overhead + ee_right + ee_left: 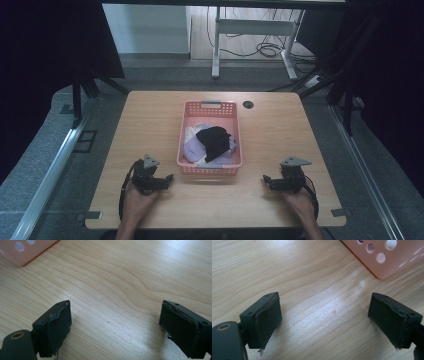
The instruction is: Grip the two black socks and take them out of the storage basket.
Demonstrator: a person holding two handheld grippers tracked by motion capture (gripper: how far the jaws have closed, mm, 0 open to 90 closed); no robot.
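A pink perforated basket [210, 106] stands mid-table and holds a black garment [214, 141] lying on pale lilac and white clothes [192, 147]. My left gripper [169, 178] rests on the wood just left of the basket's near corner, jaws open and empty. In the left gripper view the gripper [325, 317] has bare tabletop between its pads [268, 320], and the basket's corner [387, 257] is at top right. My right gripper [266, 180] lies to the right of the basket, open and empty. The right gripper view shows the gripper [116, 322] over bare wood, the basket's corner [22, 251] at top left.
The wooden table [280, 130] has a round black cable hole [248, 104] behind the basket. A white desk frame with cables [255, 35] stands on the floor beyond. Dark curtains hang on both sides, and metal rails [55, 165] run alongside the table.
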